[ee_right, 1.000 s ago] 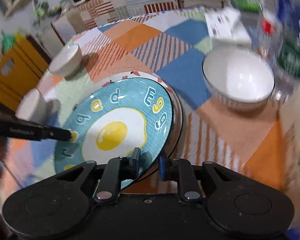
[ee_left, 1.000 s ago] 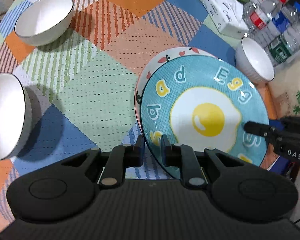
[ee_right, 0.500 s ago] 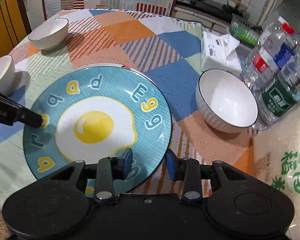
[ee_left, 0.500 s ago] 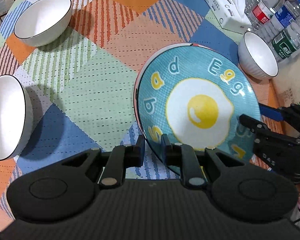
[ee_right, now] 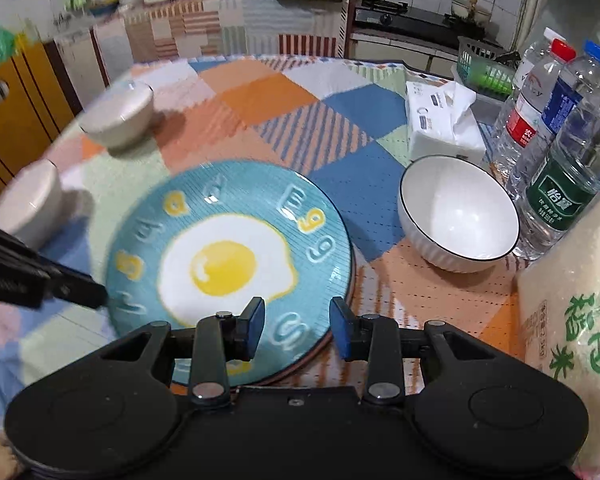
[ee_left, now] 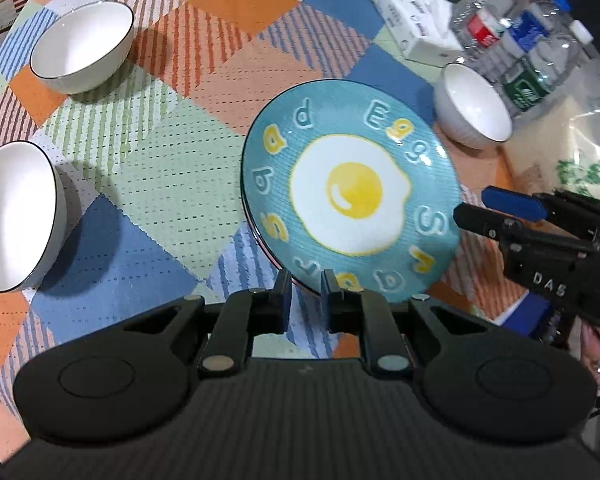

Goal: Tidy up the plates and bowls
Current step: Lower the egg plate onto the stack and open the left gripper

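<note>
A blue plate [ee_left: 352,196] with a fried-egg picture lies over a second plate, of which only a thin reddish rim [ee_right: 353,276] shows. My left gripper [ee_left: 305,300] is shut on the blue plate's near rim. In the right wrist view its fingers [ee_right: 76,288] touch the blue plate [ee_right: 224,264] at the left edge. My right gripper [ee_right: 298,322] stands open over the plate's near rim, its pads off it, and it also shows beside the plate's right edge as the right gripper [ee_left: 476,210]. Three white bowls stand around: the bowl on the right [ee_left: 476,108], the far-left bowl [ee_left: 80,46] and the near-left bowl [ee_left: 14,216].
A patchwork cloth [ee_left: 172,152] covers the table. A tissue pack [ee_right: 440,124], several water bottles [ee_right: 560,160] and a rice bag [ee_right: 572,340] crowd the right side. A green basket [ee_right: 484,68] stands behind them. A person's hand [ee_left: 596,356] holds the right gripper.
The right gripper has let go of the blue plate's rim and opened. The blue plate has slid fully over the plate beneath. The left gripper keeps its hold.
</note>
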Motion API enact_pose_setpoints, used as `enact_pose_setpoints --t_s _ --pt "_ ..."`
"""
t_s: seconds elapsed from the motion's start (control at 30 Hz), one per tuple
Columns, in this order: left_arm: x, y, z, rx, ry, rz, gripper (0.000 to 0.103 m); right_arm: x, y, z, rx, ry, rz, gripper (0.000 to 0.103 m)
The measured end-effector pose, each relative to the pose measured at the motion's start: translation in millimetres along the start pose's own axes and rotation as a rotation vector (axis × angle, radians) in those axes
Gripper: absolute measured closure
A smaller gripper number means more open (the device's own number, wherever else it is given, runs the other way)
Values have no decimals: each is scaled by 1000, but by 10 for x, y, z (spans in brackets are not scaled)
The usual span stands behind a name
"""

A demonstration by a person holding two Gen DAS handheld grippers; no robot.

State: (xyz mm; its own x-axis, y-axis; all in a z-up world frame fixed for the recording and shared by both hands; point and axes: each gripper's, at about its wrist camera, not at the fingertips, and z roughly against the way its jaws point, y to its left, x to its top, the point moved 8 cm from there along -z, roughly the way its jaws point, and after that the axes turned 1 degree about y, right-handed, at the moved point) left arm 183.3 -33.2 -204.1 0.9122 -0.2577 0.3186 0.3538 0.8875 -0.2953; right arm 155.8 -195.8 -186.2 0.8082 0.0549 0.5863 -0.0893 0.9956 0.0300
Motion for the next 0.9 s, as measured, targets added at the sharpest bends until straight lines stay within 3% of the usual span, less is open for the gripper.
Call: enact_pose_setpoints --t_s 0.27,0.43,0.5,0.6,0.67,0.77,0.9 --pt "-128 -106 422 18 -55 -97 87 35 190 404 77 -28 11 62" --pt "-238 -95 683 34 -80 -135 85 65 371 659 95 -48 83 50" --pt "-281 -66 775 46 -87 -133 84 66 469 739 97 -44 123 50" --pt "-342 2 926 66 -107 -135 78 64 633 846 102 -50 184 47" --pt "-376 75 1029 72 -119 -130 71 70 751 898 110 -57 221 39" --pt "-421 237 1149 85 -134 -100 62 105 924 921 153 -87 275 34" --pt "-468 522 1264 105 -147 -64 58 134 1124 804 213 -117 335 30"
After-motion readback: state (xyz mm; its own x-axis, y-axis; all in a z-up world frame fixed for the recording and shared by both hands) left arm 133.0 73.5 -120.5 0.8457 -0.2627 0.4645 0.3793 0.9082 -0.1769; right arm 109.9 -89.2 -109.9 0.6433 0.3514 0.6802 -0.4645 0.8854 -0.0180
